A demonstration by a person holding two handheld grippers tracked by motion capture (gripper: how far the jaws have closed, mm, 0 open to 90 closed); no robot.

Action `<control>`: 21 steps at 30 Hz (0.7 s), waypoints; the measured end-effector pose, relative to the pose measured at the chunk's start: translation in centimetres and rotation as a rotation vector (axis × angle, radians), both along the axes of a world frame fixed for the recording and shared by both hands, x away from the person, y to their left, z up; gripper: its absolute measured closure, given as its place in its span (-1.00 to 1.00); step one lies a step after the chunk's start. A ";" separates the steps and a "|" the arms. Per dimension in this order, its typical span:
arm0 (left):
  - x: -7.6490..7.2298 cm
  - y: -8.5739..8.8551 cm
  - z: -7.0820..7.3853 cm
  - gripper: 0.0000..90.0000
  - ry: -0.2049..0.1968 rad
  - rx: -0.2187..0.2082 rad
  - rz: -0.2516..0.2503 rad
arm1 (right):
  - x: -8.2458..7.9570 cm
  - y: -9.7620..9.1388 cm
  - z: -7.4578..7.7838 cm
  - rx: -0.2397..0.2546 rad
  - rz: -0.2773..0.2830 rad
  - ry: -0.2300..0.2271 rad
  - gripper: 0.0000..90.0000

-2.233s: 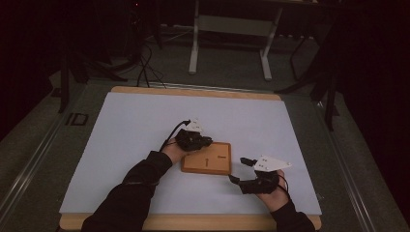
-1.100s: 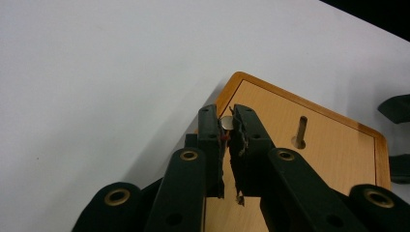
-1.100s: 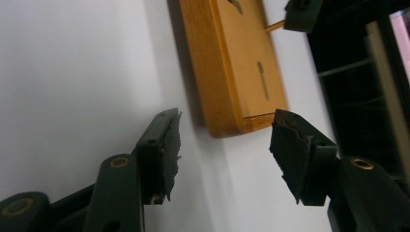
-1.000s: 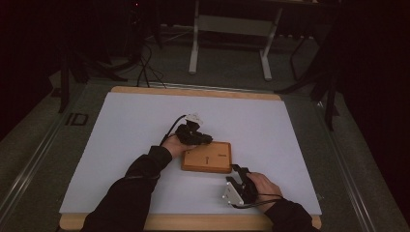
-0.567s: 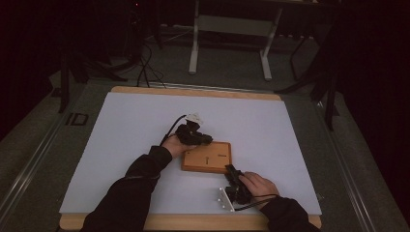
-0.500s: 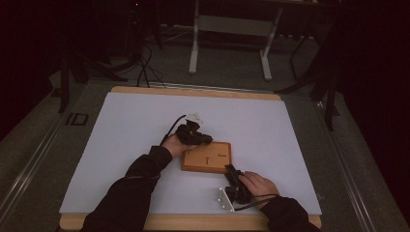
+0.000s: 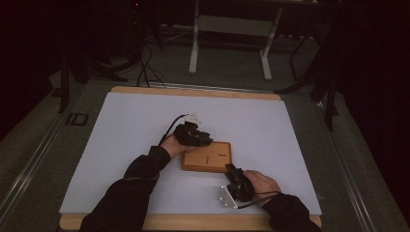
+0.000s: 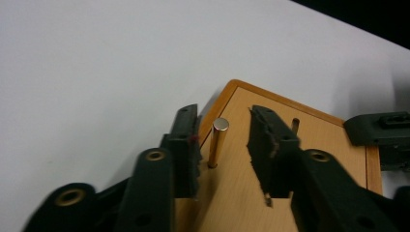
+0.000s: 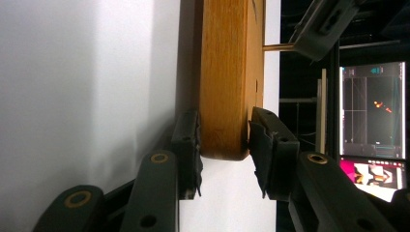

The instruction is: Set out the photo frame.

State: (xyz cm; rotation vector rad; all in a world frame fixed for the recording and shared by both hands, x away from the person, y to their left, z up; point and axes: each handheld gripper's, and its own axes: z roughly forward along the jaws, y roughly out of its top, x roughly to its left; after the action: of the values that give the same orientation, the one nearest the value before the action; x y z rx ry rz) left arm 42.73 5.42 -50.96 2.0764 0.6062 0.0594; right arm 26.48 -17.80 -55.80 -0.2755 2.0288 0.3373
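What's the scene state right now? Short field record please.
surface: white table cover
workpiece: wooden block, flat on the cover
pin: brass pin, upright in a hole near the block's corner
left gripper: jaws just opened, either side of the pin, pads clear of it
right gripper: clamped on the block's corner, turned on its side
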 end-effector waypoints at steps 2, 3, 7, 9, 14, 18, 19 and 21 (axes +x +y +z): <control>-0.4 0.2 0.3 -0.03 -0.042 0.024 0.042 | 0.1 -0.1 0.2 0.005 0.007 0.008 0.46; -0.7 0.5 0.5 -0.09 -0.052 0.019 0.049 | 0.2 -0.2 0.3 0.012 0.007 0.018 0.46; -1.4 1.7 1.1 -0.63 -0.074 -0.021 0.051 | 0.4 -0.2 1.0 0.025 0.007 0.043 0.47; -1.9 2.1 1.3 -0.70 -0.096 -0.004 0.059 | 0.6 -0.3 1.4 0.036 0.008 0.060 0.47; -3.1 3.4 1.4 -0.88 -0.142 -0.029 0.092 | 1.2 -0.5 2.4 0.047 0.021 0.105 0.47; -4.0 4.8 1.6 -0.92 -0.153 -0.067 0.116 | 1.6 -0.7 3.1 0.061 0.024 0.133 0.48; -4.2 5.1 1.7 -0.92 -0.158 -0.067 0.117 | 1.7 -0.7 3.3 0.060 0.025 0.140 0.48; -4.7 5.7 1.9 -0.92 -0.170 -0.080 0.115 | 1.9 -0.7 3.6 0.065 0.029 0.154 0.48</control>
State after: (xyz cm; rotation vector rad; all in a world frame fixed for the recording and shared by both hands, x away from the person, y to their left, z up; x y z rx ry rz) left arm 38.06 11.12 -49.09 1.9342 0.6129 0.2716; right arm 28.39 -18.54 -52.20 -0.2449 2.1616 0.4540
